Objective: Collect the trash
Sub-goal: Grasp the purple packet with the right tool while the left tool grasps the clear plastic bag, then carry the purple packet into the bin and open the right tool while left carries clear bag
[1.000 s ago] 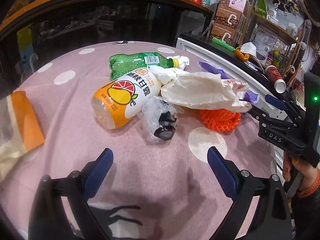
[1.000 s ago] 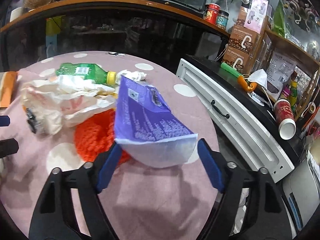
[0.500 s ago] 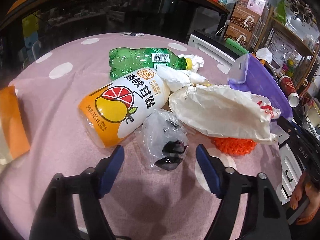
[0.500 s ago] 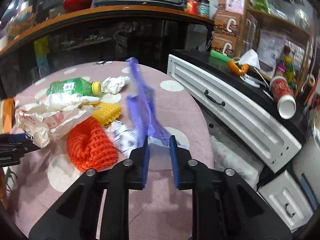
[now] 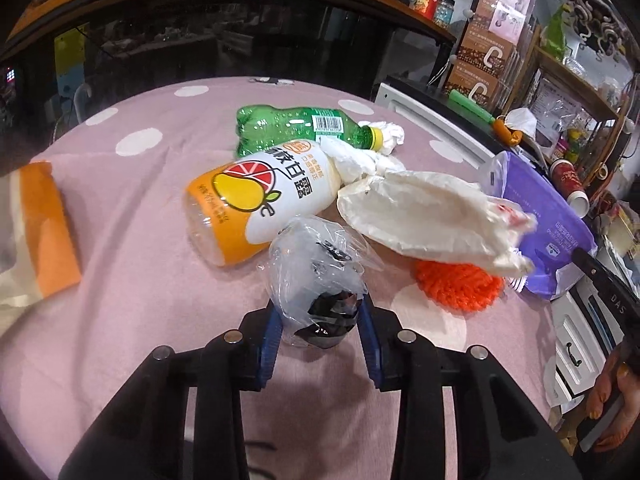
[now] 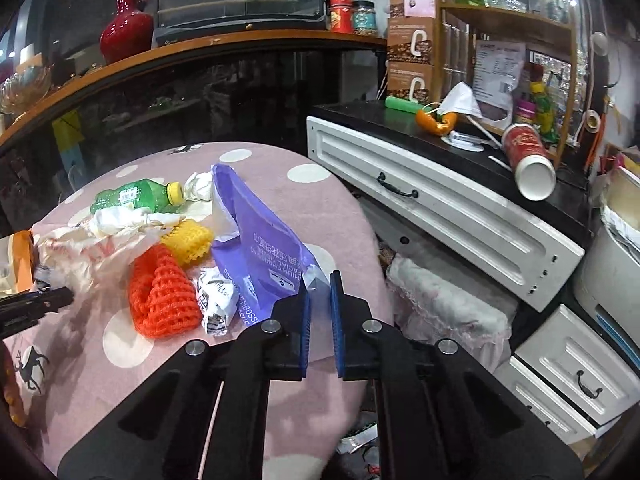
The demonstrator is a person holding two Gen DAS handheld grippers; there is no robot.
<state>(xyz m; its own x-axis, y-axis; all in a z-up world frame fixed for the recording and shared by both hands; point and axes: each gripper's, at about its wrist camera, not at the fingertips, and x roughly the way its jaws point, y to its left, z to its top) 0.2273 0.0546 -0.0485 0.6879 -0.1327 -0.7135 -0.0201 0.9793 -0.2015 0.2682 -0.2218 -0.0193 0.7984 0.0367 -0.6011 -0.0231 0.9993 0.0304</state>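
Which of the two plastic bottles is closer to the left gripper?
The orange-and-white grapefruit-label bottle; the green bottle with the yellow cap lies behind it.

We cannot identify the dark contents of the clear plastic bag (image 5: 316, 276); the crinkled film obscures them. The orange net (image 5: 456, 284) lies partly hidden beneath the white paper bag (image 5: 424, 216). The orange and white item (image 5: 44, 232) is cut off by the left edge of the left wrist view. The purple wrapper (image 6: 260, 240) has print too small to read, and its near corner disappears between the pads of the right hand-held gripper (image 6: 319, 312). The crumpled printed paper (image 6: 216, 296) is tucked partly behind that wrapper.
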